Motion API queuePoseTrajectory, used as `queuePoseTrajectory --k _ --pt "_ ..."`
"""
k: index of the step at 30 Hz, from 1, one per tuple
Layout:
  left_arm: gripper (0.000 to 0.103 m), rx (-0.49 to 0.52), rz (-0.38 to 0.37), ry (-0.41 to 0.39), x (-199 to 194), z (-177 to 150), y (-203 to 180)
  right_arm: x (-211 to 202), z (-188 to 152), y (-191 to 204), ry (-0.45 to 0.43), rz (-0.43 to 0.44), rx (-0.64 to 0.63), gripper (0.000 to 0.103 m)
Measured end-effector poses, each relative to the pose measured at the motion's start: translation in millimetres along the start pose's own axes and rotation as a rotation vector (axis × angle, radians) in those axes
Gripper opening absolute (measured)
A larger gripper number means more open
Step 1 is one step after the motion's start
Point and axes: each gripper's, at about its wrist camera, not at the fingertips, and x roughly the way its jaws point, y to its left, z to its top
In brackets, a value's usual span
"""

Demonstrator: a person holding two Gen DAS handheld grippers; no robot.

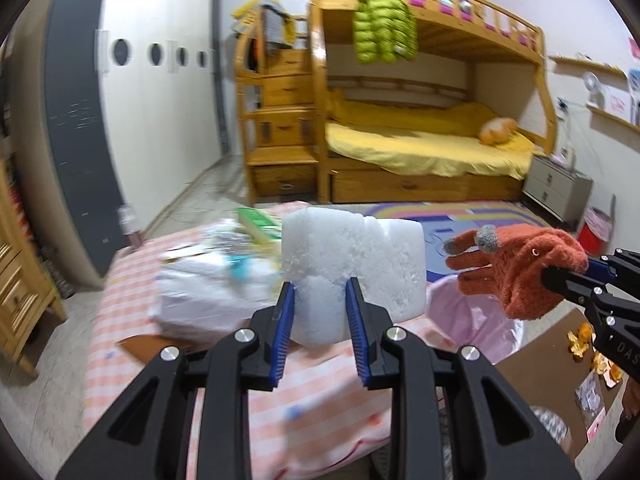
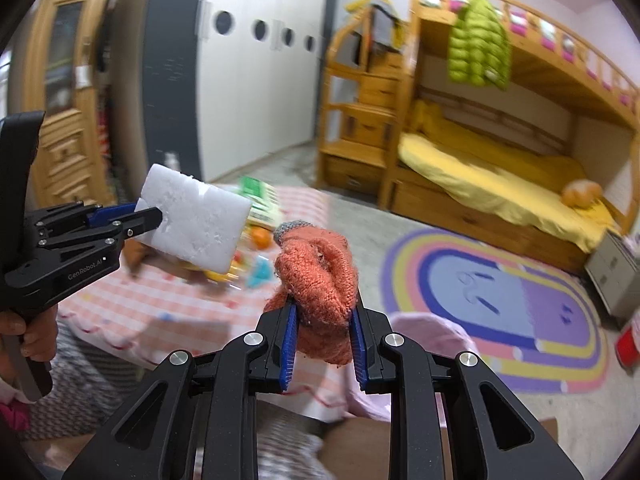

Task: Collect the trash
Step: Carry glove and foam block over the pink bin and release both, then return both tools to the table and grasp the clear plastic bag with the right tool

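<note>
My left gripper (image 1: 320, 292) is shut on a white foam block (image 1: 352, 256) and holds it in the air above a pink checked cloth (image 1: 312, 392). The block also shows in the right wrist view (image 2: 196, 224), held by the left gripper (image 2: 154, 214). My right gripper (image 2: 324, 312) is shut on an orange knitted glove (image 2: 320, 276) with grey fingertips. In the left wrist view the glove (image 1: 520, 264) hangs from the right gripper (image 1: 560, 272) above a bin lined with a pink bag (image 1: 476, 320).
A white plastic bag (image 1: 208, 296), a green book (image 1: 260, 222) and small items lie on the checked cloth. Orange peel (image 1: 580, 340) lies on brown cardboard at right. A bunk bed (image 1: 420, 140), rainbow rug (image 2: 500, 300), grey nightstand (image 1: 556, 188) and red bin (image 1: 596, 232) stand beyond.
</note>
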Motion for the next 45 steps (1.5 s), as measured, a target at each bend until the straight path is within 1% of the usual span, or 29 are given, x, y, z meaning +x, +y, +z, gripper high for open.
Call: queuePoseTrajectory --k 3,8,13,18,21,22,23,24,25,27,30,33,37,41,45 --pt "0.025 0.048 -0.043 0.020 29 4 -28 14 -12 -25 0.035 -0.062 0.034 0.024" --pt "0.026 0.117 -0.094 0.057 68 4 -67 40 -34 -67 0.100 -0.147 0.091 0.024" --pt "0.026 0.184 -0.141 0.101 107 7 -107 67 -55 -106 0.162 -0.177 0.157 0.024" --pt "0.027 0.226 -0.200 0.136 139 10 -141 89 -69 -130 0.202 -0.177 0.208 0.024" --pt "0.032 0.239 -0.241 0.163 157 11 -155 102 -75 -143 0.214 -0.171 0.236 0.030" --pt "0.041 0.241 -0.249 0.168 161 11 -158 105 -77 -146 0.219 -0.170 0.240 0.040" --pt "0.050 0.241 -0.256 0.169 163 11 -159 108 -77 -146 0.224 -0.171 0.244 0.045" --pt "0.053 0.241 -0.259 0.166 165 11 -160 109 -78 -148 0.226 -0.177 0.247 0.052" --pt "0.054 0.239 -0.258 0.164 165 10 -159 109 -80 -150 0.226 -0.188 0.248 0.055" --pt "0.055 0.234 -0.241 0.165 164 10 -154 109 -81 -155 0.230 -0.197 0.254 0.055" --pt "0.055 0.200 -0.217 0.164 160 15 -140 102 -78 -156 0.226 -0.205 0.270 0.055" --pt "0.055 0.171 -0.176 0.135 144 24 -123 89 -68 -148 0.197 -0.182 0.277 0.055" --pt "0.056 0.134 -0.121 0.083 111 34 -94 71 -43 -125 0.144 -0.137 0.271 0.055" --pt "0.060 0.091 -0.072 0.045 77 39 -58 63 -17 -93 0.112 -0.058 0.278 0.055" --pt "0.062 0.058 -0.019 0.029 47 34 -16 61 8 -49 0.082 0.019 0.242 0.062"
